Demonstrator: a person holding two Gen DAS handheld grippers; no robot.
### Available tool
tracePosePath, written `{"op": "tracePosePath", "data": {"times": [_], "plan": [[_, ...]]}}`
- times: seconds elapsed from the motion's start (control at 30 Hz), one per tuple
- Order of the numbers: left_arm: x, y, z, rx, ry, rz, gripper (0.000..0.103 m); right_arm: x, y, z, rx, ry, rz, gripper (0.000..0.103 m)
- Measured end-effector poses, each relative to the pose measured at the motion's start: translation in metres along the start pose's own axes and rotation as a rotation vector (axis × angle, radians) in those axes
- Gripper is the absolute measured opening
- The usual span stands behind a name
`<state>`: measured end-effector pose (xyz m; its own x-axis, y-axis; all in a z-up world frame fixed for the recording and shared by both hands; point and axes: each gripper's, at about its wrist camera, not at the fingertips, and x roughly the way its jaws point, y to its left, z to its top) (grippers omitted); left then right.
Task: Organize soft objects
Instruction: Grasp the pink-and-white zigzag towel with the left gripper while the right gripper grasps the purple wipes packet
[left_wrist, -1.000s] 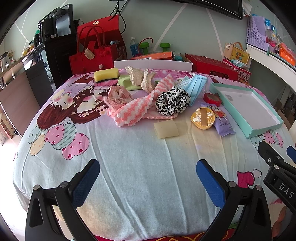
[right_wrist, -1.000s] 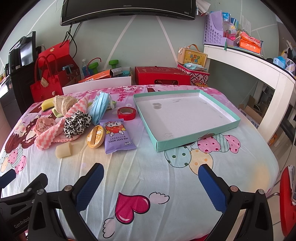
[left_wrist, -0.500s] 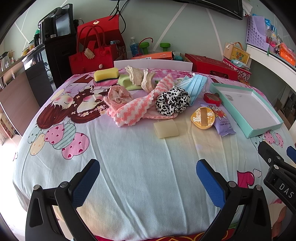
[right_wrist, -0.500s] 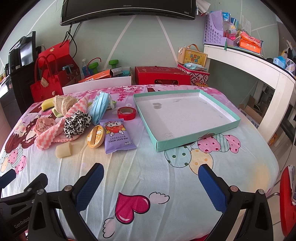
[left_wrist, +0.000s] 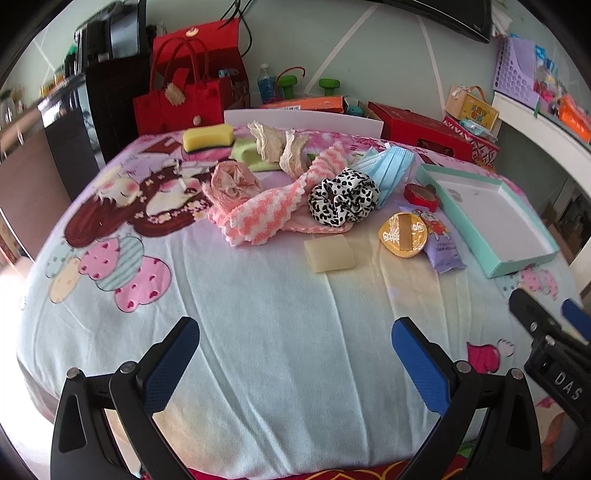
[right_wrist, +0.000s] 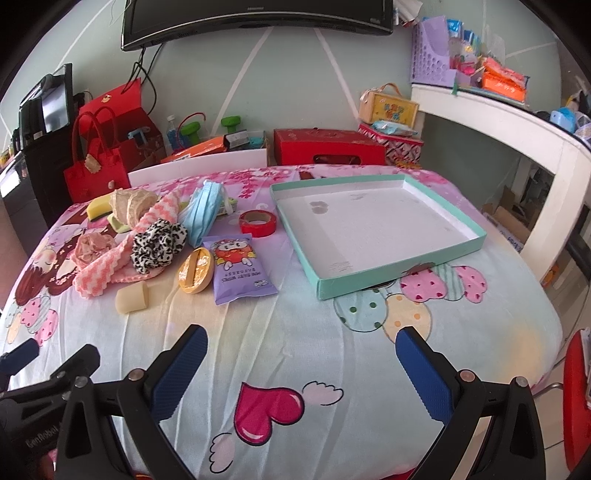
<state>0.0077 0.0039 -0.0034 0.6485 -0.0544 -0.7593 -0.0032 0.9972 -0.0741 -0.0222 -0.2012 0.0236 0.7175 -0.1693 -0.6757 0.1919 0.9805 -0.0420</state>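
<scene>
Soft things lie in a heap on the bed: a pink-and-white knitted cloth (left_wrist: 266, 206), a leopard-print scrunchie (left_wrist: 343, 201), a pink scrunchie (left_wrist: 232, 181), cream lace pieces (left_wrist: 277, 146), a blue face mask (left_wrist: 391, 170), a yellow sponge (left_wrist: 208, 137) and a beige foam block (left_wrist: 328, 254). An empty teal-rimmed tray (right_wrist: 402, 266) sits to their right. My left gripper (left_wrist: 295, 343) hangs open over bare sheet in front of the heap. My right gripper (right_wrist: 301, 354) is open too, near the bed's front edge, below the tray.
A gold round tin (right_wrist: 195, 271), a purple wipes packet (right_wrist: 238, 269) and a red tape roll (right_wrist: 257, 222) lie between heap and tray. Red bags (left_wrist: 184, 96) and boxes (right_wrist: 328, 149) line the far edge. A white desk (right_wrist: 517, 129) stands at the right.
</scene>
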Motion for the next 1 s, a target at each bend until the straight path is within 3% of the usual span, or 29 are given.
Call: {"op": "tracePosePath", "data": {"times": [0.33, 0.43, 0.5, 0.67, 0.9, 1.0], "plan": [[0.018, 0.039, 0.049, -0.034, 0.041, -0.023, 0.103, 0.010, 0.022, 0.024, -0.097, 0.042, 0.111, 0.102], [0.029, 0.047, 0.066, -0.037, 0.043, -0.001, 0.103, 0.018, 0.032, 0.038, -0.117, 0.055, 0.158, 0.099], [0.036, 0.050, 0.073, -0.038, 0.042, -0.002, 0.103, 0.028, 0.036, 0.045, -0.121, 0.074, 0.181, 0.090], [0.060, 0.050, 0.084, -0.022, 0.069, -0.006, 0.101, 0.063, 0.049, 0.053, -0.162, 0.144, 0.188, 0.082], [0.087, 0.042, 0.087, 0.010, 0.110, -0.028, 0.082, 0.103, 0.055, 0.048, -0.179, 0.236, 0.206, 0.068], [0.095, 0.040, 0.088, 0.015, 0.127, -0.037, 0.074, 0.114, 0.054, 0.046, -0.177, 0.258, 0.207, 0.067]]}}
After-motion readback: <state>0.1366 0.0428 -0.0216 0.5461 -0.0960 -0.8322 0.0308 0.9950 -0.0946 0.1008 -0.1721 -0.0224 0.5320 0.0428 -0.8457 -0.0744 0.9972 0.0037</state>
